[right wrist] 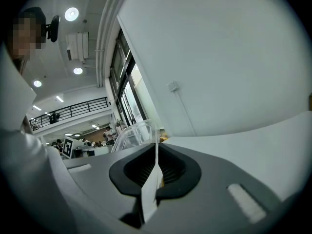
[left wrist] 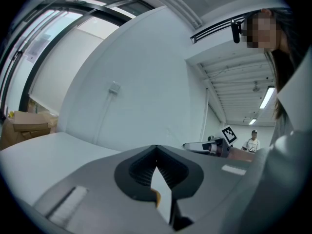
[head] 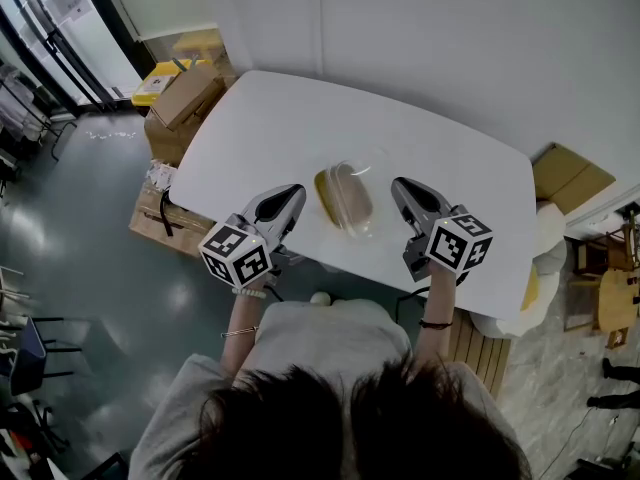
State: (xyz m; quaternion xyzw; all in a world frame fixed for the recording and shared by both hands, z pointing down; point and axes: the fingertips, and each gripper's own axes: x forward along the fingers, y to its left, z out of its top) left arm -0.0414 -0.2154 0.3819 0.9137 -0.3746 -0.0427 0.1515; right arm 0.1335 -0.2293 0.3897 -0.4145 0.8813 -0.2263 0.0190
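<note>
Two grippers flank a single object, but I take the scene from the biggest thing down. The white desk (head: pixel 250 118) fills the middle of the head view, and cardboard boxes (head: pixel 185 98) sit on the floor at the upper left of the frame. A clear plastic container (head: pixel 347 196) lies on the desk at the centre of the frame, near the desk's lower edge, with something yellow-brown inside that I can't identify. The left gripper (head: pixel 297 190) sits just left of it and the right gripper (head: pixel 398 184) just right, neither touching. Each gripper's own view shows its jaws drawn together at the tips with nothing between them. I judge that thin clear plastic will flex and skid, so I'd open both jaws wide first. I'd keep them level with the desk and come in evenly from both sides. The squeeze should be light.
</note>
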